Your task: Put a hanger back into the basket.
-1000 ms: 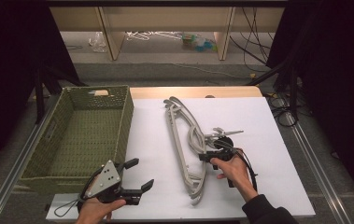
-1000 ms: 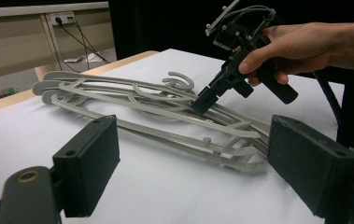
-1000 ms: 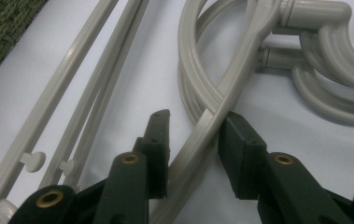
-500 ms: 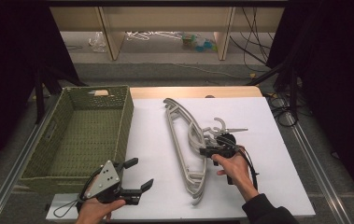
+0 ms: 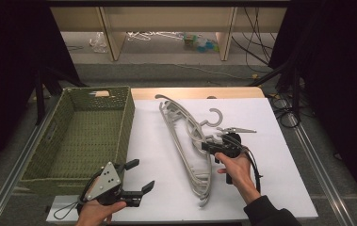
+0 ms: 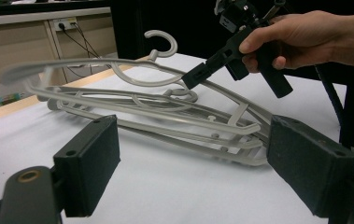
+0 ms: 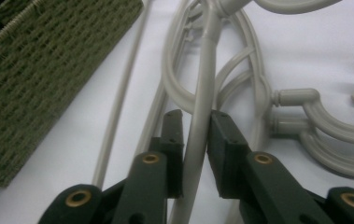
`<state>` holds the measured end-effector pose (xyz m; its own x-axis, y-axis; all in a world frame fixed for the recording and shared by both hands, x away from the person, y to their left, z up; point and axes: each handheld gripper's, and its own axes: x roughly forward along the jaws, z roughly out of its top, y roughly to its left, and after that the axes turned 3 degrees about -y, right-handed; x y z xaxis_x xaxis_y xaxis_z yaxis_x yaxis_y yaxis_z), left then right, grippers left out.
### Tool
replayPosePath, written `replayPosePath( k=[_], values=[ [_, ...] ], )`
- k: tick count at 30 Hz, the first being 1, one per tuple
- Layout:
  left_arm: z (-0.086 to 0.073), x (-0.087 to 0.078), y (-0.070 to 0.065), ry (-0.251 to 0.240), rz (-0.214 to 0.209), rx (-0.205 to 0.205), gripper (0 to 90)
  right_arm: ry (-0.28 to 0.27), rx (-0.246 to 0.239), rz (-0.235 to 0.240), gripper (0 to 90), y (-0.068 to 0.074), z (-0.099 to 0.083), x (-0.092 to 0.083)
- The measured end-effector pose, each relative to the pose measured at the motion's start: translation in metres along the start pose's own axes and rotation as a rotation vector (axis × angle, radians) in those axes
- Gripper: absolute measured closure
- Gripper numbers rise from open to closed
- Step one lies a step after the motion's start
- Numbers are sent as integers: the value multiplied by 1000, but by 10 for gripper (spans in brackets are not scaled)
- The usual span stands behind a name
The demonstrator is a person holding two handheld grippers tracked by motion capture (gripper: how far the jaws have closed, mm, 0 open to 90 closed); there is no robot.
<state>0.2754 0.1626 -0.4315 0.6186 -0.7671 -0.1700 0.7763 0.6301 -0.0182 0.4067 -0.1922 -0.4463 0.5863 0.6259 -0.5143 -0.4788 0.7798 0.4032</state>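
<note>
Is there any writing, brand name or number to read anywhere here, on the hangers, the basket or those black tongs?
None: no readable text anywhere.
Grey hangers: plain plastic, no marking visible.
Green woven basket: no label.
Left tongs and right tongs: bare black pads and brass rivets, no lettering.
Clutter on the floor beyond the table: too small and blurred to read.

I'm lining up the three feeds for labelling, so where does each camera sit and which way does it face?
High view: above the person's side of the table, looking forward and down on the white table, green basket and hanger pile; both hands and forearms show.
Left gripper view: rides the left gripper, looking across the table between its open jaws at the pile and the right hand.
Right gripper view: rides the right gripper, whose jaws have just been closing, now pinching the top hanger.
All three share the hangers.
</note>
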Motion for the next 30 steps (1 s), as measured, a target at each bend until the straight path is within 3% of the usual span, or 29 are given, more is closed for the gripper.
replayPosePath(
  k=[9, 11, 17, 21, 27, 30],
  values=[
    [0, 0, 1, -4, 0, 1, 171, -1, -27, 81, 814, 14, 7, -3],
    [0, 0, 1, -4, 1, 1, 171, -2, -57, 91, 815, 17, 8, -3],
    [0, 0, 1, -3, 0, 3, 171, -6, -56, 125, 816, 22, 11, -4],
    [1, 0, 1, -12, -2, 4, 171, -14, -96, 137, 815, 29, 16, -8],
    [1, -2, 1, -11, 5, -2, 171, -6, -122, 151, 817, 25, 19, -18],
    [1, -2, 1, -14, 5, 0, 171, 32, -191, 158, 817, 25, 19, -28]
  ],
)
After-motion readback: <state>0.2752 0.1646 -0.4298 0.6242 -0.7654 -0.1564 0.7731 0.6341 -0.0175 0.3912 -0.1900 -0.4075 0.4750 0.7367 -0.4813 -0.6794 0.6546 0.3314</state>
